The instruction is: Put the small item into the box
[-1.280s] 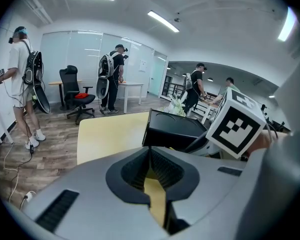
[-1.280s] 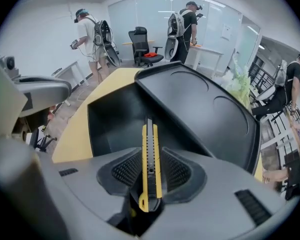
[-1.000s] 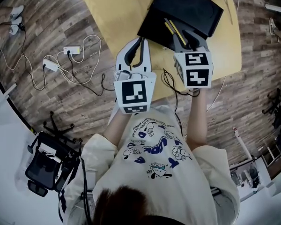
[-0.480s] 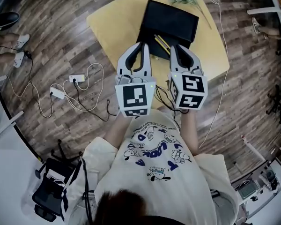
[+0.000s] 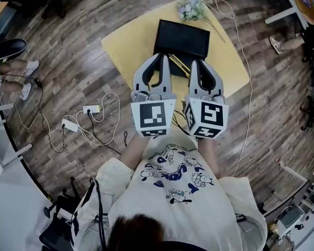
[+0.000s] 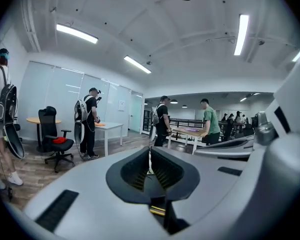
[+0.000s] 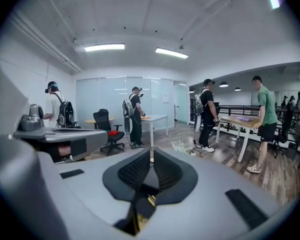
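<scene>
Abreast and level, left hand-held gripper (image 5: 159, 57) pressed together, right hand-held gripper (image 5: 195, 63) closing on nothing.

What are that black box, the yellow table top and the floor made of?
The black box: probably cardboard or thin board, matte: flat sharp-edged panels, no glare. The table top: likely wood or laminate, smooth pale yellow, no grain visible. The floor: wood or wood-look planks, streaked brown-grey boards with seams.
</scene>
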Motion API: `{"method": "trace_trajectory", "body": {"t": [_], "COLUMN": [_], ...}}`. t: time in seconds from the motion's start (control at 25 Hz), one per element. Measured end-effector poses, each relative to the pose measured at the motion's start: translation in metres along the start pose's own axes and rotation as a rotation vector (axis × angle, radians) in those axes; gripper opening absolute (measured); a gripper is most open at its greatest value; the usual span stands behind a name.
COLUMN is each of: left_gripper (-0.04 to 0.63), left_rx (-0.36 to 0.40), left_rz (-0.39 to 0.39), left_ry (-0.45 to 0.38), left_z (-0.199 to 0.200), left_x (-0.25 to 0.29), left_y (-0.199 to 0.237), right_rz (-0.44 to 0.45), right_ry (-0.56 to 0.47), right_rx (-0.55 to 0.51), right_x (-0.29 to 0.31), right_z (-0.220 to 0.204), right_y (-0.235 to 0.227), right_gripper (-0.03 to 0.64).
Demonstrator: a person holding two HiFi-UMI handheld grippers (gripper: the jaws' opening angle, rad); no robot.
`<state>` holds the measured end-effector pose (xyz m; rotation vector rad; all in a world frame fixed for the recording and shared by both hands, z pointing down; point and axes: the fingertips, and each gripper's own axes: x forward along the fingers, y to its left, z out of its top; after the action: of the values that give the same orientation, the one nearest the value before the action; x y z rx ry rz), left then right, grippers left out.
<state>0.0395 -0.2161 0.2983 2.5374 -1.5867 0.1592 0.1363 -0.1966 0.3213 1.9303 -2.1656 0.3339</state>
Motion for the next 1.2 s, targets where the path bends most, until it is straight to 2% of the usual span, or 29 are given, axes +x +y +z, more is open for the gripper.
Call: {"method": "trace_trajectory", "body": {"t": [0.24,0.44,1.2], "left_gripper": [0.025,0.025,0.025], "left_rx": [0.028,0.037,0.046], "left_rz": [-0.021,-0.026,-0.033], "left_ry": [-0.057,-0.072,-0.098], "left_z": [0.021,0.028,0.033], "left_x": [-0.003,-0.007,-0.025], "left_y": [-0.011,-0.015,-0.028], "right_rz": [-0.029,-0.031,-0.031], "right_ry": [-0.1,-0.139,-0.172], "right_rx": [-0.007,0.0,-0.003], "right_x": [-0.018,-0.028,-0.047], "right_z": [0.024,0.033,0.036], "right_y": [0.001,0.002,0.004], "right_gripper": [0.041,0.04,0.035]}}
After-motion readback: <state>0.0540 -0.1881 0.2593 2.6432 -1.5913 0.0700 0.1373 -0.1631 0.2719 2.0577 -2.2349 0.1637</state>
